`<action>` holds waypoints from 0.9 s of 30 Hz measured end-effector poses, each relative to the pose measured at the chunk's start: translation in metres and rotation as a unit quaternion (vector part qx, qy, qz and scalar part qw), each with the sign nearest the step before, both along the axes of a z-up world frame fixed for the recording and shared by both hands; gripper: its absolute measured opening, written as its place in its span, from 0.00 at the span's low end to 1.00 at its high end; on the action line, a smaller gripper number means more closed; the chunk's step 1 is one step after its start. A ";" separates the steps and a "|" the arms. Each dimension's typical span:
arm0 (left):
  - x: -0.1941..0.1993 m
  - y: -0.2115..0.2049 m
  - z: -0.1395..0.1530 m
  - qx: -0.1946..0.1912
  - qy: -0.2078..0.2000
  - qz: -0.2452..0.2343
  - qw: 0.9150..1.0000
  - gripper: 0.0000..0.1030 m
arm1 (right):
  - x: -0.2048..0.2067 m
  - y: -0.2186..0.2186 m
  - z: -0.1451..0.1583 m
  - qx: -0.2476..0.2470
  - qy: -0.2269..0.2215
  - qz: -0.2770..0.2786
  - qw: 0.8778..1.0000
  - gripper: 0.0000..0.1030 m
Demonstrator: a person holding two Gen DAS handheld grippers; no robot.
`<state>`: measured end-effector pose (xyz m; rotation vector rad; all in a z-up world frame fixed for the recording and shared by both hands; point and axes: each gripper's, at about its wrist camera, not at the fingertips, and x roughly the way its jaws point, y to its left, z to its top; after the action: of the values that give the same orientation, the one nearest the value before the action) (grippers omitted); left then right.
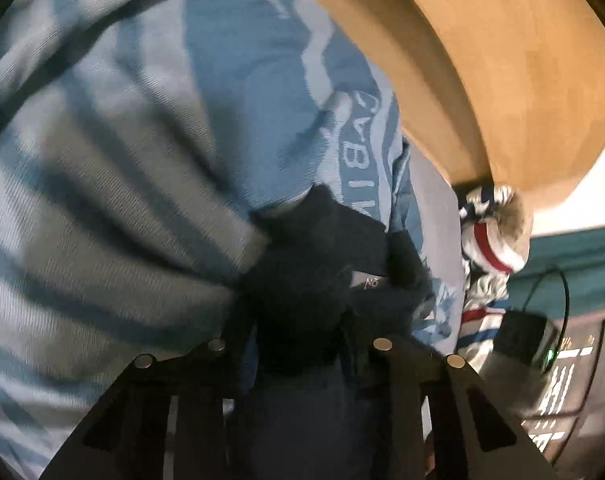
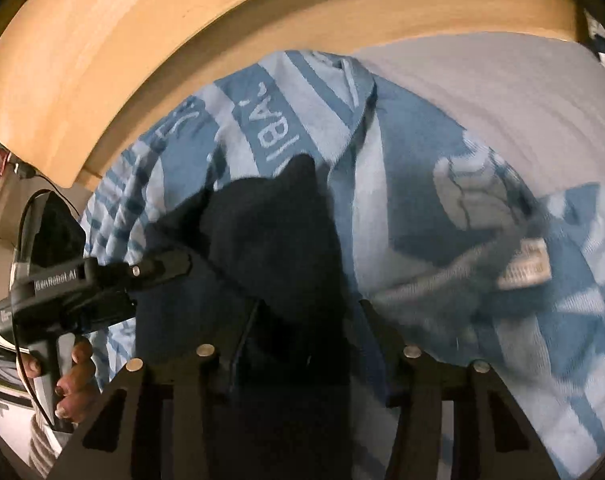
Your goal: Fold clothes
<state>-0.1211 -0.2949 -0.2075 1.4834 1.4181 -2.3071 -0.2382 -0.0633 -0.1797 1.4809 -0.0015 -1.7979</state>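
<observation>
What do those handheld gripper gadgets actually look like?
The left gripper is matte black plastic with a pistol-style handle, white lettering on its side and a thin black cable looping off it. Up close, each gripper has flat black finger plates with slot cut-outs and round silver rivets. The hand is ungloved.
</observation>
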 end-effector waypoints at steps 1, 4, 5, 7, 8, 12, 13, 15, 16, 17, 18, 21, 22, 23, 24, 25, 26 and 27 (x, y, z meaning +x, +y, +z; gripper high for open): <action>-0.002 -0.001 0.001 -0.002 0.000 -0.002 1.000 0.31 | -0.006 -0.003 -0.005 -0.001 -0.008 0.006 1.000 0.55; -0.005 -0.009 0.005 -0.010 0.018 0.022 1.000 0.26 | -0.014 -0.009 -0.015 0.003 -0.010 0.017 1.000 0.55; -0.007 -0.012 0.005 -0.008 0.025 0.035 0.999 0.22 | -0.015 -0.008 -0.015 -0.002 -0.010 0.017 1.000 0.55; -0.012 -0.014 0.006 -0.011 0.018 0.038 0.999 0.18 | -0.018 -0.007 -0.014 -0.010 -0.009 0.012 1.000 0.43; -0.013 -0.009 0.013 -0.031 0.027 0.028 0.999 0.18 | -0.018 -0.004 -0.011 -0.020 -0.007 0.011 1.000 0.40; -0.012 0.005 0.028 -0.101 0.044 0.006 0.994 0.17 | -0.011 -0.003 0.011 -0.055 0.030 0.038 0.997 0.23; -0.015 0.005 0.026 -0.102 0.040 0.009 0.994 0.17 | -0.015 -0.006 0.008 -0.050 0.028 0.035 0.998 0.23; -0.021 0.000 0.012 -0.108 0.008 0.023 0.994 0.17 | -0.022 -0.010 0.001 -0.041 0.024 0.029 0.998 0.24; -0.024 -0.002 0.006 -0.111 -0.005 0.030 0.993 0.17 | -0.026 -0.013 -0.002 -0.037 0.022 0.026 0.999 0.25; -0.026 -0.002 0.002 -0.114 -0.010 0.033 0.993 0.17 | -0.029 -0.015 -0.005 -0.033 0.021 0.023 0.999 0.25; -0.028 -0.001 -0.001 -0.115 -0.014 0.036 0.993 0.17 | -0.033 -0.017 -0.008 -0.028 0.019 0.020 0.999 0.25; -0.024 -0.003 0.013 -0.101 0.007 0.048 0.994 0.17 | -0.034 -0.023 -0.002 -0.021 0.032 0.024 0.999 0.26; -0.021 -0.004 0.019 -0.092 0.020 0.052 0.994 0.17 | -0.033 -0.024 0.003 -0.018 0.038 0.026 0.999 0.26; -0.018 -0.005 0.024 -0.084 0.031 0.055 0.995 0.17 | -0.032 -0.025 0.007 -0.016 0.045 0.028 0.998 0.27; -0.015 -0.006 0.027 -0.078 0.035 0.057 0.995 0.23 | -0.032 -0.024 0.013 -0.020 0.050 0.026 0.998 0.31; -0.013 -0.007 0.030 -0.071 0.038 0.059 0.995 0.31 | -0.031 -0.023 0.019 -0.023 0.054 0.023 0.998 0.42; -0.011 -0.009 0.031 -0.065 0.036 0.064 0.995 0.36 | -0.031 -0.022 0.022 -0.022 0.061 0.016 0.998 0.49; -0.010 -0.010 0.032 -0.058 0.036 0.069 0.995 0.40 | -0.033 -0.020 0.024 -0.017 0.073 0.003 0.997 0.55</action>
<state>-0.1308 -0.3053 -0.1753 1.2424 1.3327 -2.3348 -0.2709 -0.0836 -0.1560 1.3218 0.0457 -1.8882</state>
